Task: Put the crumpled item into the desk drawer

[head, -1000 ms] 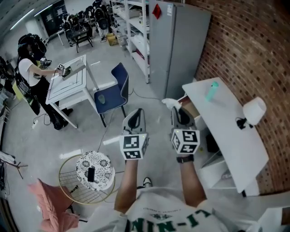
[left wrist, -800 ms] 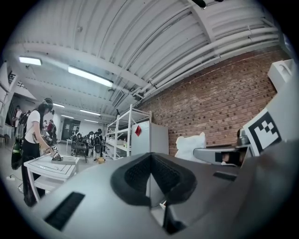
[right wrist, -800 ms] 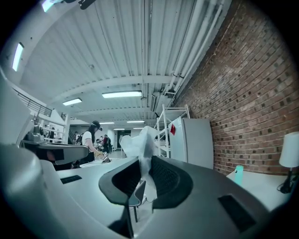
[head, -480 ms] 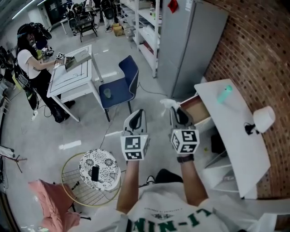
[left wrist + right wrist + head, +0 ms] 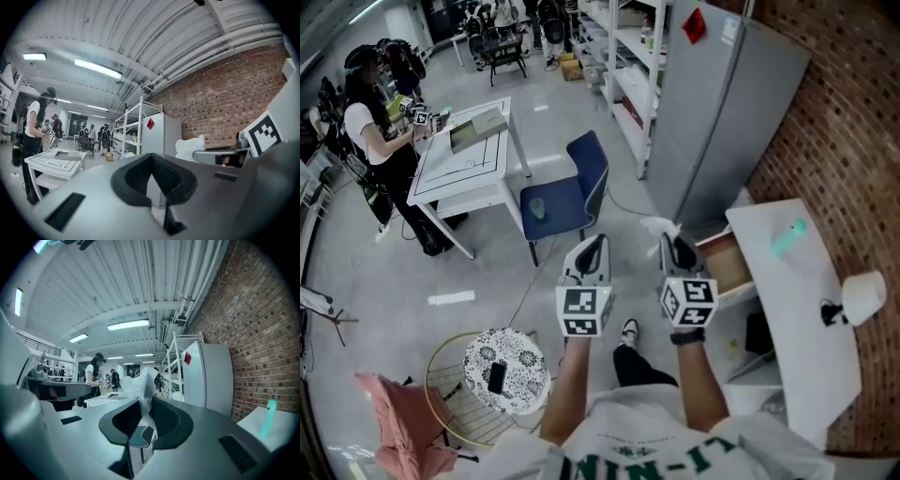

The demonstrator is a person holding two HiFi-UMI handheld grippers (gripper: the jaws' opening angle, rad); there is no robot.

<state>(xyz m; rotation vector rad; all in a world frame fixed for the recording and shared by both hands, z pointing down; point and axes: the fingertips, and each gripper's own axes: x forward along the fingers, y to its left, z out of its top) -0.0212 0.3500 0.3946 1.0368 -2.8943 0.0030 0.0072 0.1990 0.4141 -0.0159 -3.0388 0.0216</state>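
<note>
To me the crumpled item [image 5: 142, 386] looked like thin, wrinkled paper — the brick wall [image 5: 853, 112] at two o'clock was rough, the floor [image 5: 502, 281] glossy.

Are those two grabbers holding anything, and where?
The right gripper pinches the crumpled white item by its lower end; the left gripper holds nothing.

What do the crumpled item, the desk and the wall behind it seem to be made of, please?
The crumpled item looks like thin white paper or tissue, possibly plastic film: matte, creased, with slightly translucent folds. The desk looks like smooth white board, probably laminate, judging by its flat, even top. The wall is bare red brick with visible mortar joints.
</note>
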